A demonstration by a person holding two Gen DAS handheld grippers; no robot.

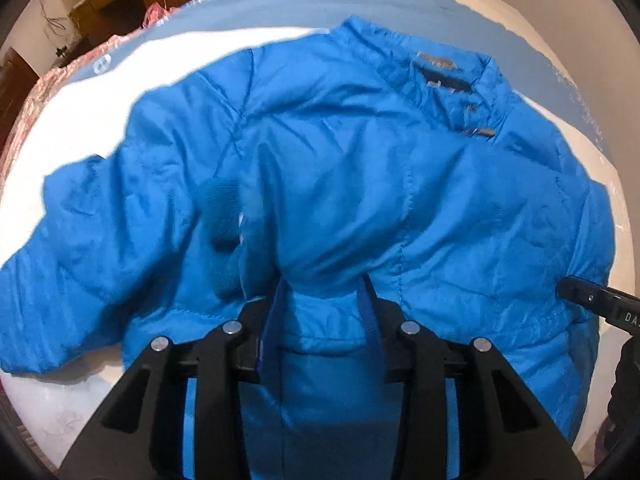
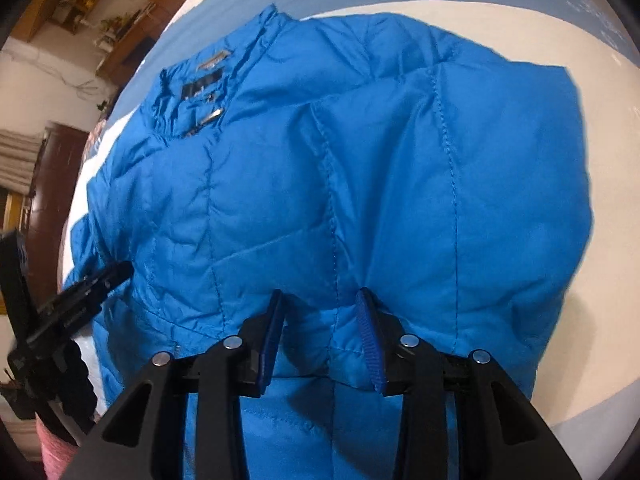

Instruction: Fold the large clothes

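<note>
Bright blue quilted jacket (image 1: 340, 184) on a white-and-blue bedsheet (image 1: 280, 4); black grippers' blue-padded jaws.

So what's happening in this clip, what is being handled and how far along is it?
A person is folding a blue puffer jacket spread on a white and blue bed cover. Each hand works a claw at the jacket's near hem: the left claw and the right claw each have a bunch of padded fabric pinched between their pads. The collar lies at the far end. One sleeve lies out to the side, so the fold looks only partly done.
</note>
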